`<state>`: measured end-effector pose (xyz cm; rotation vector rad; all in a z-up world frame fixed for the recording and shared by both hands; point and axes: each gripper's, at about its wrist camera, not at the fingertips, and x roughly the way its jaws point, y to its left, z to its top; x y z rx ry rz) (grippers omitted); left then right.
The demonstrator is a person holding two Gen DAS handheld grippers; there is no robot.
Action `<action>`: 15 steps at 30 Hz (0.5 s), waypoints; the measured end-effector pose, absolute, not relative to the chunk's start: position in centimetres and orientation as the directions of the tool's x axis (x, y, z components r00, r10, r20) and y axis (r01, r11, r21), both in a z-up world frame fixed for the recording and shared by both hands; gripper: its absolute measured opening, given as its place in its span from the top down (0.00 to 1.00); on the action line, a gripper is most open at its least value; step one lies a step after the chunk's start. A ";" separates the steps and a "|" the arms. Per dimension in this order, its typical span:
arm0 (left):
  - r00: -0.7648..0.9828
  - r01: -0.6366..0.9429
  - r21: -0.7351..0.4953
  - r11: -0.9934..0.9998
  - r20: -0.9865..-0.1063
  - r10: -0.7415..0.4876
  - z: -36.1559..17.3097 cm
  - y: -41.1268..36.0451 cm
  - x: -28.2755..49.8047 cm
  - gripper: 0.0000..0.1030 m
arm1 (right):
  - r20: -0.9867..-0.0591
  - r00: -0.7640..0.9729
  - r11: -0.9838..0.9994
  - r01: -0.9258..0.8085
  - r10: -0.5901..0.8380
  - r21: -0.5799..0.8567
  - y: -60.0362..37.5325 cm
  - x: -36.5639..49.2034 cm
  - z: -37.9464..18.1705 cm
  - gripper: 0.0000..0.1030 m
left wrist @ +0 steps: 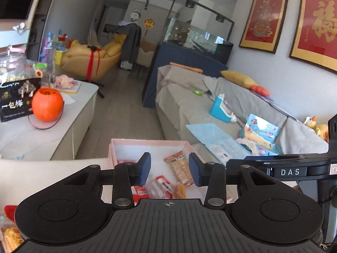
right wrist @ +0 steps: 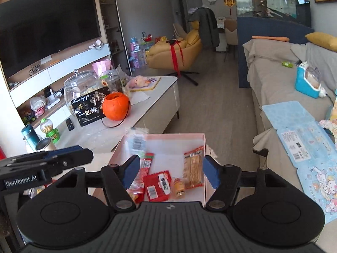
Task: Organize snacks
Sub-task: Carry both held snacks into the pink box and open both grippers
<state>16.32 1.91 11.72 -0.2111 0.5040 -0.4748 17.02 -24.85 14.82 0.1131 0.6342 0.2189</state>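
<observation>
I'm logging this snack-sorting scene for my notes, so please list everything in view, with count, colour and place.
box: one, pink, straight ahead of both grippers
snack packets: several, mostly red and orange, inside box
pumpkin bucket: one, orange, white table
black tin: one, beside pumpkin bucket
glass jar: one, clear, behind black tin
sofa: one, grey, right side
blue toy: one, on sofa
armchair: one, yellow, far end
left gripper: black, blue pads, empty
right gripper: black, blue pads, open, empty

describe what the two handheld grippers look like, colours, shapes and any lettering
Both are matte black, with a ribbed body, two round discs and hinged link arms carrying blue-padded fingers. The left gripper reads "GenRobot.AI" along its side in the right wrist view; the right gripper shows "DAS" in white in the left.
</observation>
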 end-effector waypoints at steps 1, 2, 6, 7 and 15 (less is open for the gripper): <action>0.768 0.370 -0.316 0.874 -0.425 -0.479 11.1 2.7 15.7 0.57 | -0.583 0.772 0.968 -0.184 0.251 0.173 -25.0 16.4 13.8 0.35; 0.773 0.350 -0.317 0.882 -0.434 -0.463 10.6 3.3 15.1 0.58 | -0.598 0.762 0.969 -0.187 0.248 0.163 -24.9 15.9 12.8 0.35; 0.838 0.256 -0.242 0.936 -0.426 -0.340 8.7 7.1 10.5 0.57 | -0.651 0.719 0.969 -0.207 0.242 0.132 -23.8 14.7 9.4 0.35; 0.864 0.218 -0.224 0.950 -0.409 -0.295 8.5 8.5 9.3 0.57 | -0.659 0.707 0.965 -0.223 0.255 0.134 -23.3 14.2 8.7 0.35; 0.909 -0.208 -0.319 0.925 -0.412 0.062 5.2 19.7 4.8 0.58 | -0.668 0.645 0.914 -0.382 0.371 0.139 -16.2 12.5 7.5 0.35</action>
